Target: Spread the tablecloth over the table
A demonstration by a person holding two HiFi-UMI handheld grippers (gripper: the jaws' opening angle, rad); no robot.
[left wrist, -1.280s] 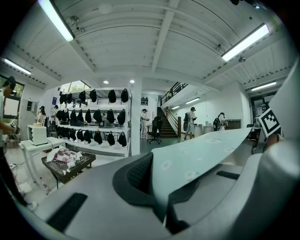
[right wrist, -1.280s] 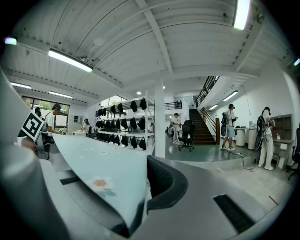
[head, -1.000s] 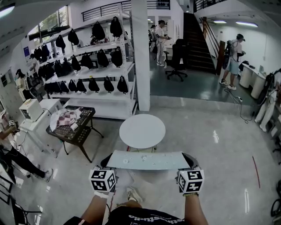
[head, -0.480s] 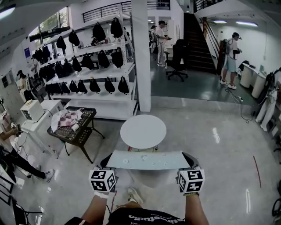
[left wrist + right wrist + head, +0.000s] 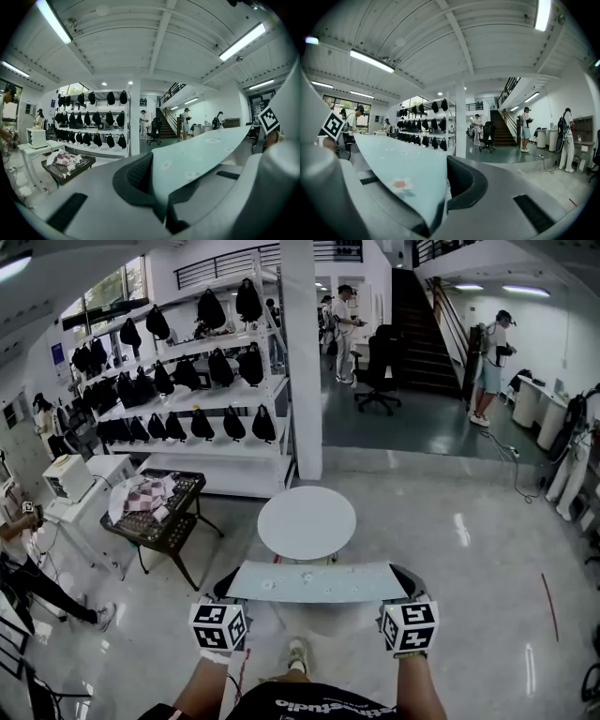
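While taut and flat, pale flower-dotted tablecloth (image 5: 314, 582)

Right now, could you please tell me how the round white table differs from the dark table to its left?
The round white table has a circular pale top; the dark table a rectangular black one. The round white table shows nothing on it; the dark table holds a crumpled checked cloth. The round white table stands straight beyond the held tablecloth; the dark table off to the side. Both stand on the floor.
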